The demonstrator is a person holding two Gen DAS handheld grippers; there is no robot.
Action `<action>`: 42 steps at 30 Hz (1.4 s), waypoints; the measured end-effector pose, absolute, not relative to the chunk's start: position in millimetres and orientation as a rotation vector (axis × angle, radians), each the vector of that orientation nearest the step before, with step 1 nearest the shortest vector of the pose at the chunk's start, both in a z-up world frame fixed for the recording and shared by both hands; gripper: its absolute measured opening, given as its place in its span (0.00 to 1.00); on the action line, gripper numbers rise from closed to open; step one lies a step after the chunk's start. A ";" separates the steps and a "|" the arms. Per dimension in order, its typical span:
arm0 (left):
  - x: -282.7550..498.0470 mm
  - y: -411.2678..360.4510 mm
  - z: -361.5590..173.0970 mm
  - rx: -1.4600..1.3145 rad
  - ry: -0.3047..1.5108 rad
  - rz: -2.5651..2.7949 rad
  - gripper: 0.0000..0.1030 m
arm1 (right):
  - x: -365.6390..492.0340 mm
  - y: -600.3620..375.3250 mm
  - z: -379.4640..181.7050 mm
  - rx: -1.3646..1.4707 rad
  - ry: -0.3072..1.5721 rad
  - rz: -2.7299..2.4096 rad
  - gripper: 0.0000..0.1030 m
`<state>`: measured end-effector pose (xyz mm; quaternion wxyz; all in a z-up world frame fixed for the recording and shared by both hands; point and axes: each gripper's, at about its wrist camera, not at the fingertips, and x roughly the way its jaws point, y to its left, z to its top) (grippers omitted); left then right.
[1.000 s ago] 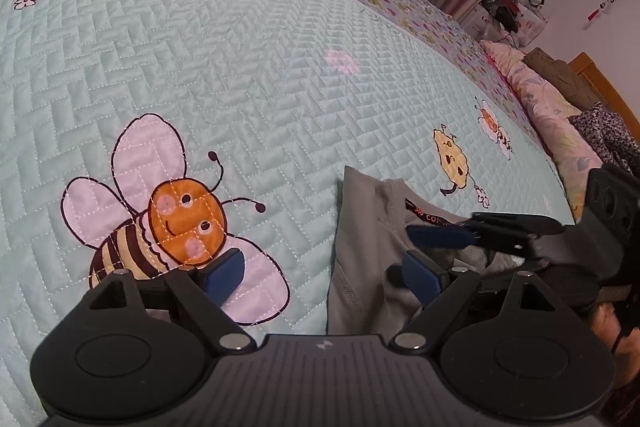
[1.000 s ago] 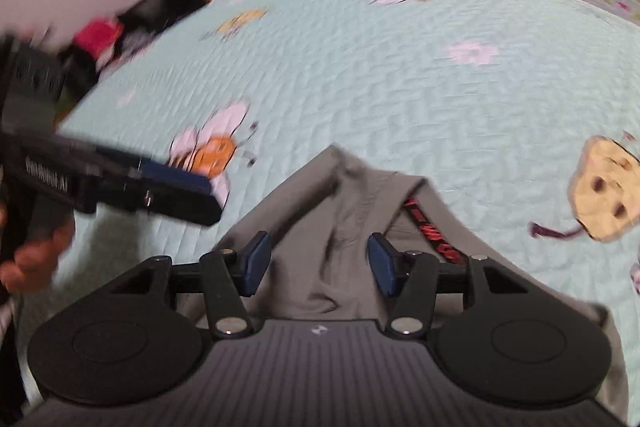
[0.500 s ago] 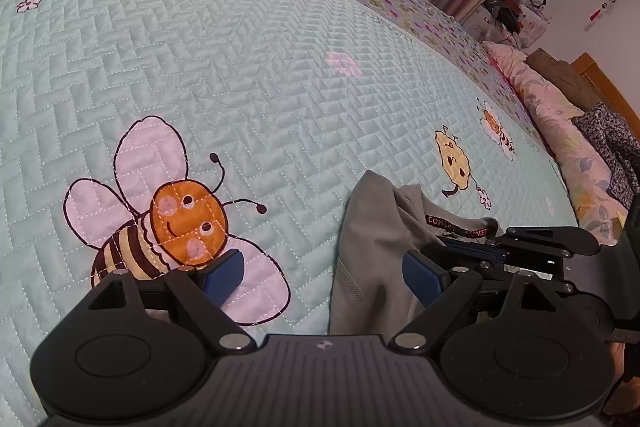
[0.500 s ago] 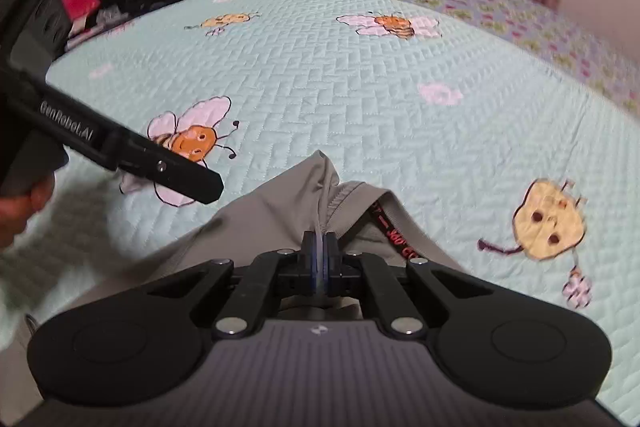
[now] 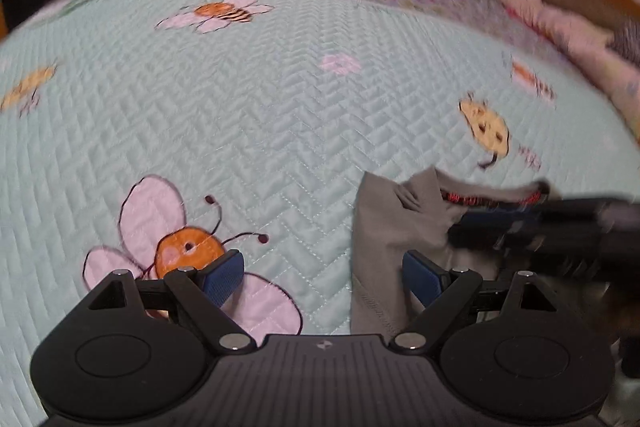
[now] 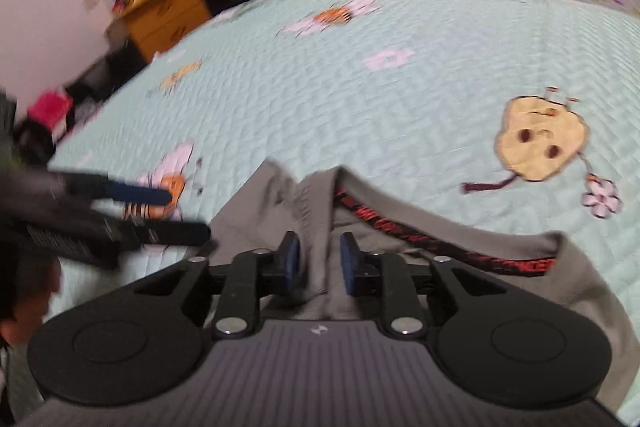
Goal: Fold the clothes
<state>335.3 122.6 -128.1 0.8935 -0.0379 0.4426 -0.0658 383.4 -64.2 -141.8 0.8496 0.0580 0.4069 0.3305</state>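
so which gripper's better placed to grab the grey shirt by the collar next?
Right, probably. The right gripper has a ridge of the grey shirt between its jaws, beside the red-lettered collar; they have just been opening. The left gripper stands wide open over the bee quilt at the shirt's edge.

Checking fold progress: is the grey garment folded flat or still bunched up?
Bunched: the grey garment lies rumpled on the quilt, a raised ridge standing between the right gripper pads.
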 end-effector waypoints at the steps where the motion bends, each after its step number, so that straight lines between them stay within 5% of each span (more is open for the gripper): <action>1: 337.0 119.5 -128.3 -0.062 0.915 -0.153 0.83 | 386.5 -68.9 -142.1 0.159 0.855 0.693 0.26; 16: 381.9 135.6 -146.5 -0.267 0.932 -0.344 0.73 | 430.7 -82.5 -176.2 0.606 0.950 0.773 0.31; 18: 385.5 130.9 -147.1 -0.223 0.929 -0.338 0.57 | 434.2 -82.6 -177.9 0.638 0.956 0.778 0.31; 20: 388.1 124.4 -146.7 -0.151 0.936 -0.321 0.15 | 435.7 -83.3 -178.1 0.655 0.956 0.782 0.30; 22: 388.5 122.9 -146.2 -0.128 0.943 -0.314 0.01 | 435.3 -82.8 -177.1 0.654 0.949 0.785 0.30; 35: 393.9 95.0 -140.5 0.110 0.904 -0.245 0.02 | 447.3 -93.4 -174.6 0.544 0.809 0.639 0.25; 40: 394.7 106.3 -138.6 0.069 0.905 -0.232 0.12 | 424.5 -103.7 -157.1 0.532 0.787 0.726 0.29; 42: 394.6 111.8 -136.9 0.048 0.906 -0.227 0.16 | 414.6 -96.1 -152.5 0.506 0.831 0.819 0.39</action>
